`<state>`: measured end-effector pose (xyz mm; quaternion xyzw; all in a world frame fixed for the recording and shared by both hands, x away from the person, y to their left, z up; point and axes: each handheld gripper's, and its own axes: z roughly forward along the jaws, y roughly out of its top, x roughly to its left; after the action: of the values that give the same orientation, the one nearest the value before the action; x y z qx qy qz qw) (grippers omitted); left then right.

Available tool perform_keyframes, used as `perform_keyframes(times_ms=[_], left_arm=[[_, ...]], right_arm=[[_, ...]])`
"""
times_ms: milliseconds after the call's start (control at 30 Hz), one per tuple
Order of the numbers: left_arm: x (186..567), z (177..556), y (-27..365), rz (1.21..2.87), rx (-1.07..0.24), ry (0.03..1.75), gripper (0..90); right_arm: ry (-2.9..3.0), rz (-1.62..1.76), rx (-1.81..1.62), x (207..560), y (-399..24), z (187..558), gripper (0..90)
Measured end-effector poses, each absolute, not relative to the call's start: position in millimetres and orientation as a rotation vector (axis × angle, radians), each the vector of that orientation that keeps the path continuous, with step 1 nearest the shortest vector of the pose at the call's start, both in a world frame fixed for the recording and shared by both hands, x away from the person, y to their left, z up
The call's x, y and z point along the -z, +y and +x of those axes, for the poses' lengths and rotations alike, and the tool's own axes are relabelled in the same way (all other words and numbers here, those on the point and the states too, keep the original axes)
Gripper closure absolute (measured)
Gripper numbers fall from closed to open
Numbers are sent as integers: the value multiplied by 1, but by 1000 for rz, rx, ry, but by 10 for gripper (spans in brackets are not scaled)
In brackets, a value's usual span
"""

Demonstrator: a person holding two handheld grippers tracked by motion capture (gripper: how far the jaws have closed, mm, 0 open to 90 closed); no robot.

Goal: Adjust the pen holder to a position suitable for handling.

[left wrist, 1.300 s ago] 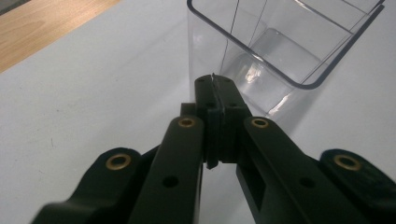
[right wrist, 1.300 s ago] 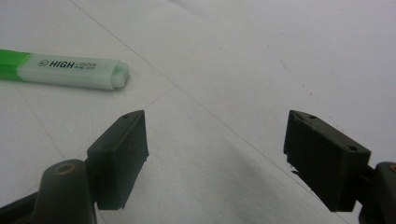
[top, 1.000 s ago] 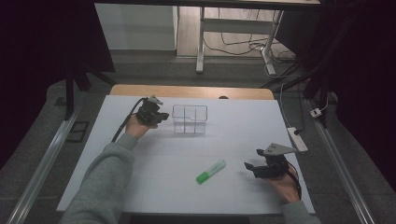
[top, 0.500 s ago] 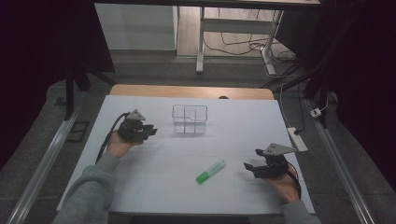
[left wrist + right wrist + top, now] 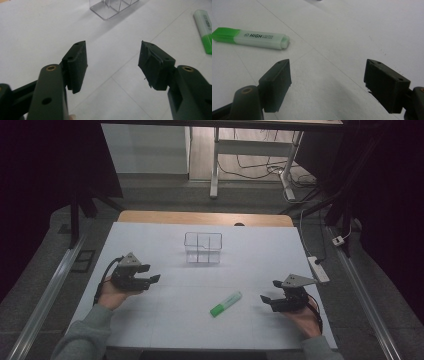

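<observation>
A green highlighter [image 5: 225, 304] lies flat on the white table sheet [image 5: 165, 320], also seen in the left gripper view [image 5: 205, 33] and the right gripper view [image 5: 249, 38]. A clear divided plastic box [image 5: 203, 247] stands farther back, its corner in the left gripper view [image 5: 112, 7]. My left gripper [image 5: 152, 274] [image 5: 112, 65] hovers at the left of the sheet; its jaws have just been opening and nothing is between them. My right gripper [image 5: 269, 301] [image 5: 327, 82] rests at the right, open and empty, pointing toward the highlighter.
A wooden table edge [image 5: 200, 217] shows behind the sheet. A white power strip [image 5: 320, 269] lies off the right side. A desk frame and cables [image 5: 250, 165] stand on the floor beyond.
My left hand has drawn back from beside the clear box toward the near left of the sheet, and its jaws have opened. The right hand and the highlighter stayed put.
</observation>
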<state>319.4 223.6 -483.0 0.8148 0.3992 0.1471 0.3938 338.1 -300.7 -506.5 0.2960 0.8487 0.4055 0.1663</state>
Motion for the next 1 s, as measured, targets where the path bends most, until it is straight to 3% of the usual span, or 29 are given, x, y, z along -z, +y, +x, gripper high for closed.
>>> perform_keyframes(times_ms=[567,1000], left_arm=[[503,270,244,2019,-396,1046,355],[507,275,241,2062,-400,1011,349]], right_arm=[[2429,801,-1150,506,-298,337,210],[2414,737,-1159,497,-297,335,248]])
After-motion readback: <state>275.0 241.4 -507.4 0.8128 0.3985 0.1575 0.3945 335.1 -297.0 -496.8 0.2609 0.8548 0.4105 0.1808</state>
